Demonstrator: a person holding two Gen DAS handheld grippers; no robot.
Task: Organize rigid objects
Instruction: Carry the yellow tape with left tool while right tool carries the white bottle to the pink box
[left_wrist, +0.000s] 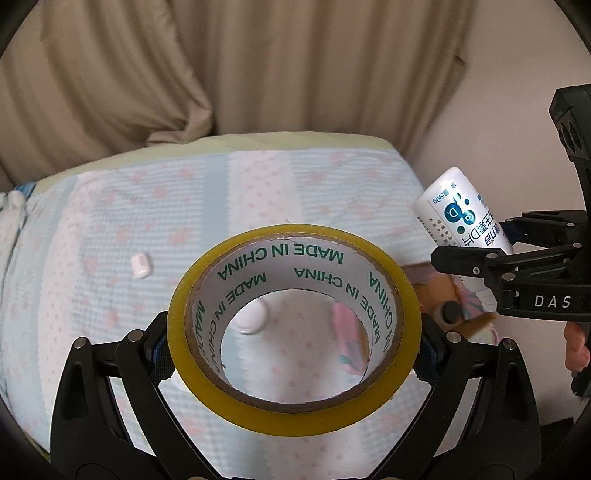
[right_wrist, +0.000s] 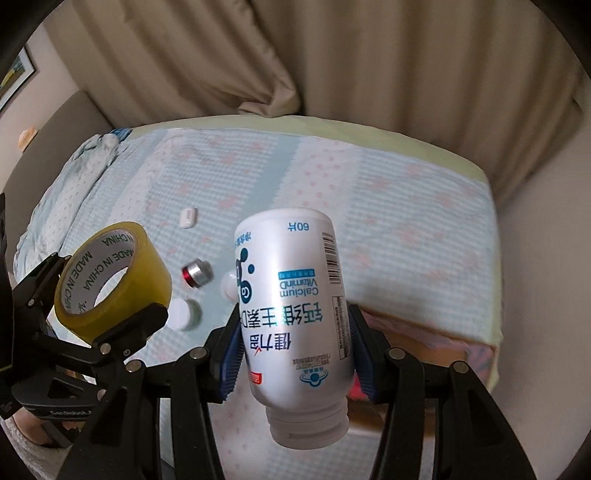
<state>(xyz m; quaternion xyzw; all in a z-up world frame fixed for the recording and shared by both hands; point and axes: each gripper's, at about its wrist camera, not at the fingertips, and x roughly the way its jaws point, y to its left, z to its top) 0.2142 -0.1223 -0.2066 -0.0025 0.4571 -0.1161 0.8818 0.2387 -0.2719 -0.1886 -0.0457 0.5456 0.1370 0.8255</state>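
My left gripper (left_wrist: 295, 354) is shut on a yellow roll of packing tape (left_wrist: 291, 410) and holds it above the bed; the roll also shows in the right wrist view (right_wrist: 114, 280). My right gripper (right_wrist: 295, 354) is shut on a white vitamin bottle (right_wrist: 295, 314), held upside down with its cap toward the camera; the bottle also shows in the left wrist view (left_wrist: 458, 210). Both are in the air over the bed, the bottle to the right of the tape.
On the light blue patterned bedspread (right_wrist: 388, 206) lie a small white case (right_wrist: 188, 218), a red-and-silver cylinder (right_wrist: 195, 275) and a white round lid (right_wrist: 181, 314). A colourful cardboard box (right_wrist: 443, 347) sits at the bed's right edge. Beige curtains hang behind.
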